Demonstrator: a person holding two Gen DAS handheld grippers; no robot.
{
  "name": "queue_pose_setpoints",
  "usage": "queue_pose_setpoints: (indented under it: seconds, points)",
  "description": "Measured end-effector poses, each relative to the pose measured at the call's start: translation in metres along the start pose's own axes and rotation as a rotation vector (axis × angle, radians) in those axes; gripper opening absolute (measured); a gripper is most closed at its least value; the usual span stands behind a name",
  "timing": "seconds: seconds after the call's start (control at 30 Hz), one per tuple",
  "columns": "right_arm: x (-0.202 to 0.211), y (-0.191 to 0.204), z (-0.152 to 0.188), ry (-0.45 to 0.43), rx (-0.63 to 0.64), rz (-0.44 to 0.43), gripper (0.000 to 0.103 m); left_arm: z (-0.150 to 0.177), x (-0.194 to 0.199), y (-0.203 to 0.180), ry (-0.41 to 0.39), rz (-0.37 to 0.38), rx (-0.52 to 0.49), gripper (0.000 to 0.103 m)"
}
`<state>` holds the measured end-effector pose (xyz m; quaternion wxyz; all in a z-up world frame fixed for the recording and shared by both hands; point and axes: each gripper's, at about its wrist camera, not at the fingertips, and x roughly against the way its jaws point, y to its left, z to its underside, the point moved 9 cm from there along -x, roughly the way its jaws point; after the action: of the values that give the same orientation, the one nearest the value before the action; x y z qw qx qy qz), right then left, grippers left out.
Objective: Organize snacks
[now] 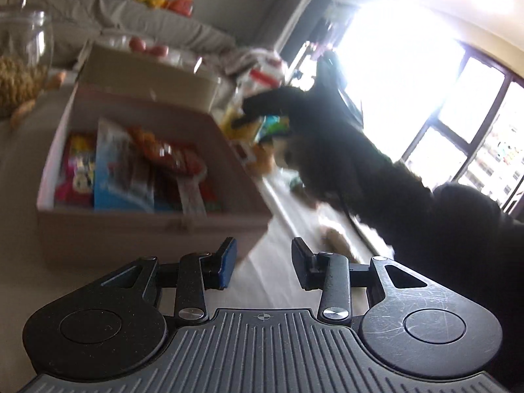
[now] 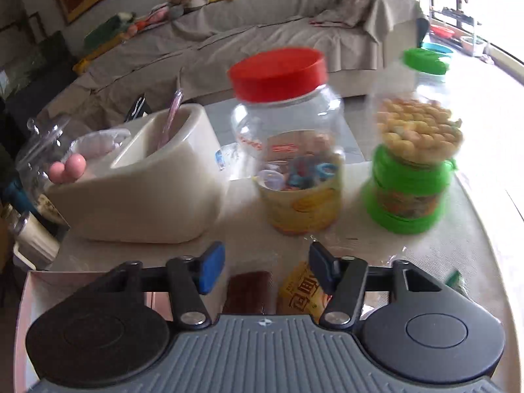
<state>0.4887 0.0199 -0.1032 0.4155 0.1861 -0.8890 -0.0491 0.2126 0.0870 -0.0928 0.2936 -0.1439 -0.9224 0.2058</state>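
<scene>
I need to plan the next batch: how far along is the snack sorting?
Done: several packets already stand in the pink box. In hand: nothing; the left gripper and right gripper are both open and empty. Left: a brown bar and yellow packet lie loose below the right gripper.

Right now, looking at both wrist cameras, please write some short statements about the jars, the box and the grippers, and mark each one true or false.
1. The red-lidded jar stands upright. True.
2. The green-lidded jar is empty. False: it holds small round snacks.
3. The pink box holds several snack packets. True.
4. The left gripper clamps a packet. False: its jaws are open with nothing between them.
5. The white container lies to the right of both jars. False: it is to their left.
</scene>
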Motion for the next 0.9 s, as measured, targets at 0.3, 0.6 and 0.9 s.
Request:
queue_pose_setpoints:
  seconds: [0.3, 0.6, 0.9]
  points:
    - [-0.020, 0.014, 0.027, 0.141, 0.108, -0.056, 0.039, 0.019, -0.011, 0.011, 0.050, -0.033, 0.055, 0.042]
    - [0.085, -0.001, 0.081, 0.160, 0.103, -0.222, 0.008, 0.031, -0.016, 0.014, 0.096, -0.019, 0.083, 0.042]
    - [0.148, -0.014, 0.138, 0.235, 0.184, -0.257, 0.008, 0.040, -0.024, -0.013, 0.128, 0.019, 0.034, 0.042]
